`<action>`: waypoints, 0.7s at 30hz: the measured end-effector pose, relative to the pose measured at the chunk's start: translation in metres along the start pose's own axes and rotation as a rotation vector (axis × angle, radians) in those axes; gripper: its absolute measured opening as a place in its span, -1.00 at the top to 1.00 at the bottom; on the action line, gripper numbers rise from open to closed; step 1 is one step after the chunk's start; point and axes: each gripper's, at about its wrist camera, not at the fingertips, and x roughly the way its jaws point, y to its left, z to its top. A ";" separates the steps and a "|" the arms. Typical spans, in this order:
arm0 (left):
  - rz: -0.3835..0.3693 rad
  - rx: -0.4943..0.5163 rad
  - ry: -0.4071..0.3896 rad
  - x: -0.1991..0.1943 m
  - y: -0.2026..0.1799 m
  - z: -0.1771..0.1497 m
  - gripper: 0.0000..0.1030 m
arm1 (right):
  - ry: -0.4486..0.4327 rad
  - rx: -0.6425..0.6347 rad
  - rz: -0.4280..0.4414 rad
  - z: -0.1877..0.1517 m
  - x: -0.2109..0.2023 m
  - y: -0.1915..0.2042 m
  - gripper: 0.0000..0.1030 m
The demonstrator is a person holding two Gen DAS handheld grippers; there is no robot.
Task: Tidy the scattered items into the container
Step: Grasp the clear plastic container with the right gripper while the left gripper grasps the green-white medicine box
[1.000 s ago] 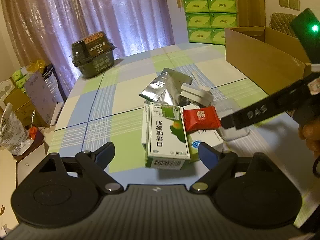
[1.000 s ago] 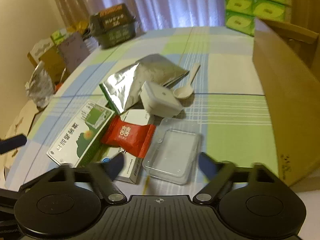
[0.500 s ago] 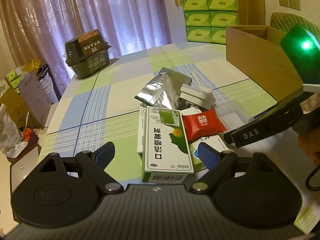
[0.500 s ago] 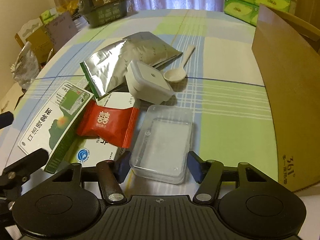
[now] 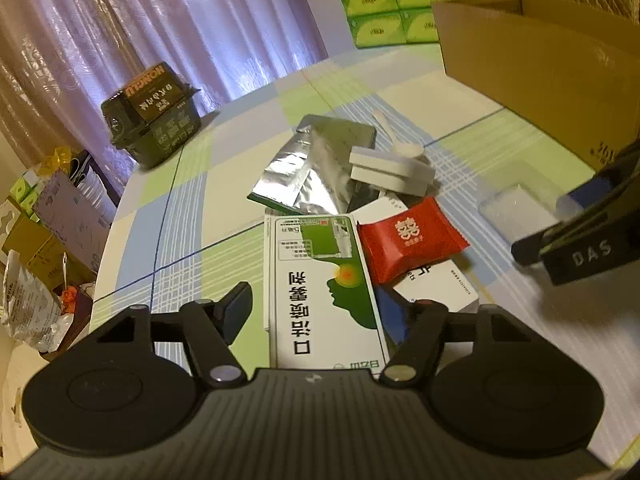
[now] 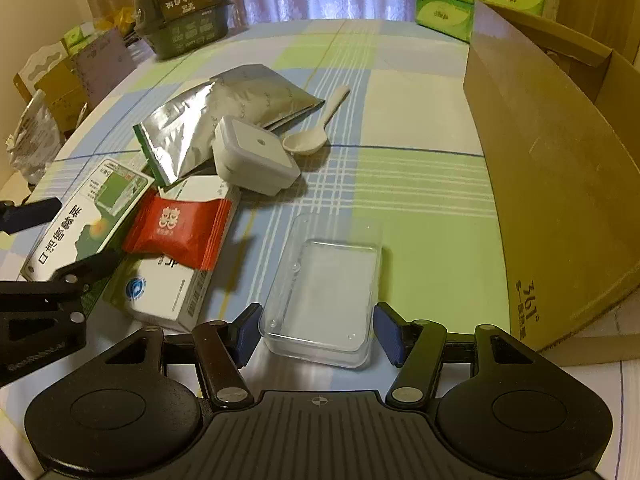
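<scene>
Clear plastic box lies on the worktop between the spread fingers of the right gripper, not yet pinched, with the cardboard container to its right. The left gripper, also spread, straddles the green-and-white medicine box, seemingly lining up a second pick.

Sheer purple pleated curtains fill the upper left of the left wrist frame, backlit, with a cream painted wall at far left in the right wrist view. A table under a checked blue, green and cream cloth spans centre; stacked green tissue packs sit upper right.
</scene>
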 end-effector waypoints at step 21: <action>-0.047 -0.146 -0.004 -0.020 -0.001 -0.012 0.01 | -0.009 -0.004 -0.025 0.007 0.017 0.001 -0.49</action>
